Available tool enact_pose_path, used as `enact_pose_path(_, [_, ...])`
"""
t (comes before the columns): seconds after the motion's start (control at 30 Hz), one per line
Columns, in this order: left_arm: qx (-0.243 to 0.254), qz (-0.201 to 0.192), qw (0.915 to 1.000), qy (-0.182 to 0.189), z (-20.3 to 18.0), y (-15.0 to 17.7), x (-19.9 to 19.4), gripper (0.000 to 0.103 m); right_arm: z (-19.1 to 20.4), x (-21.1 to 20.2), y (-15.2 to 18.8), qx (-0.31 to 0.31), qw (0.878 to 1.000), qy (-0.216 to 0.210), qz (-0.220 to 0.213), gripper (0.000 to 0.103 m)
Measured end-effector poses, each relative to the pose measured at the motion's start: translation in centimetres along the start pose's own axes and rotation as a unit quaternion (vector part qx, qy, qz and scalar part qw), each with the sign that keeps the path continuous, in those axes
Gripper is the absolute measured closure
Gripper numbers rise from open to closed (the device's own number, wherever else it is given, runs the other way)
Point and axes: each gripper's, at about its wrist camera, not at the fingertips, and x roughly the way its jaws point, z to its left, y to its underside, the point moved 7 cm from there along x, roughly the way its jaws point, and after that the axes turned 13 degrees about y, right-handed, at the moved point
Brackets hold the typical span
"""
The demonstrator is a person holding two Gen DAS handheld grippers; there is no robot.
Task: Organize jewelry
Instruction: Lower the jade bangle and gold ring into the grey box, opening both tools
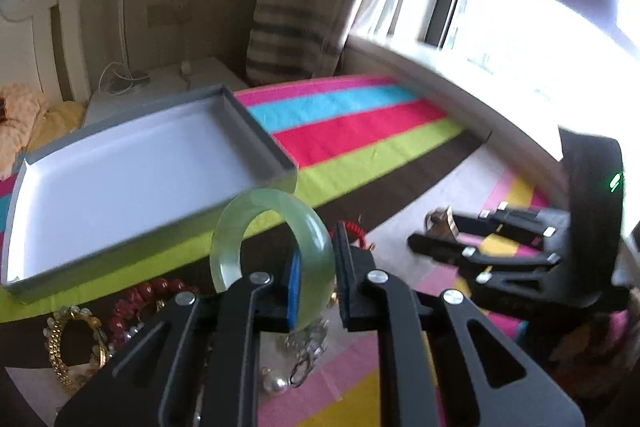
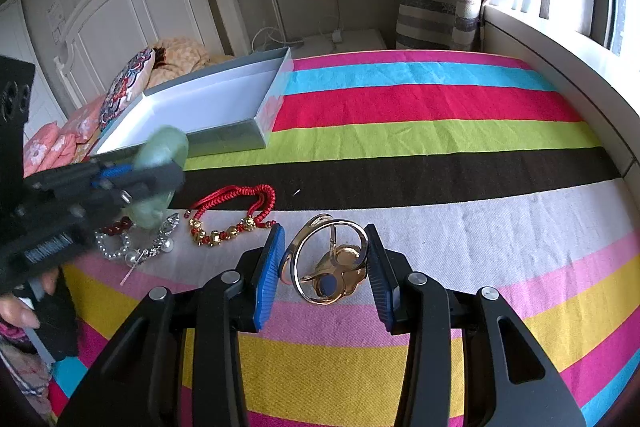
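My left gripper (image 1: pixel 316 267) is shut on a pale green jade bangle (image 1: pixel 248 211), held above the striped bedspread, near the front edge of the empty grey tray (image 1: pixel 256 131). In the right wrist view the left gripper (image 2: pixel 160 183) and bangle (image 2: pixel 164 147) show blurred at the left, in front of the tray (image 2: pixel 240 139). My right gripper (image 2: pixel 326 263) is shut on a gold bangle with a blue stone (image 2: pixel 332 263), just above the bedspread. It also shows in the left wrist view (image 1: pixel 432 231).
Loose jewelry lies on the bed: a red cord bracelet with gold beads (image 2: pixel 232 211), a pearl bracelet (image 2: pixel 116 247), a silver brooch (image 2: pixel 160 239), red beads (image 1: pixel 132 303) and a gold pearl bangle (image 1: pixel 72 351). A window sill (image 2: pixel 568 75) runs along the right.
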Motion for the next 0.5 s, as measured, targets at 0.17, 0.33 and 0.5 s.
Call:
enact_pose_path(0.17, [-0.029, -0.034, 0.9986, 0.028, 0.7, -1.8, -2.3, 0.089, 0.9, -0.5, -0.6, -0.006, 0.999, -0.032, 0.006, 0.062])
enact_pose_path(0.33, [-0.028, -0.038, 0.9988, -0.011, 3.0, -3.5, -4.3, 0.089, 3.4, -0.8, -4.3, -0.048, 0.998, -0.048, -0.010, 0.062])
enact_pose_path(0.5, [-0.034, -0.007, 0.9955, -0.088, 9.0, -4.8, -5.3, 0.089, 7.2, 2.2, -8.4, -0.095, 0.993, -0.064, -0.012, 0.062])
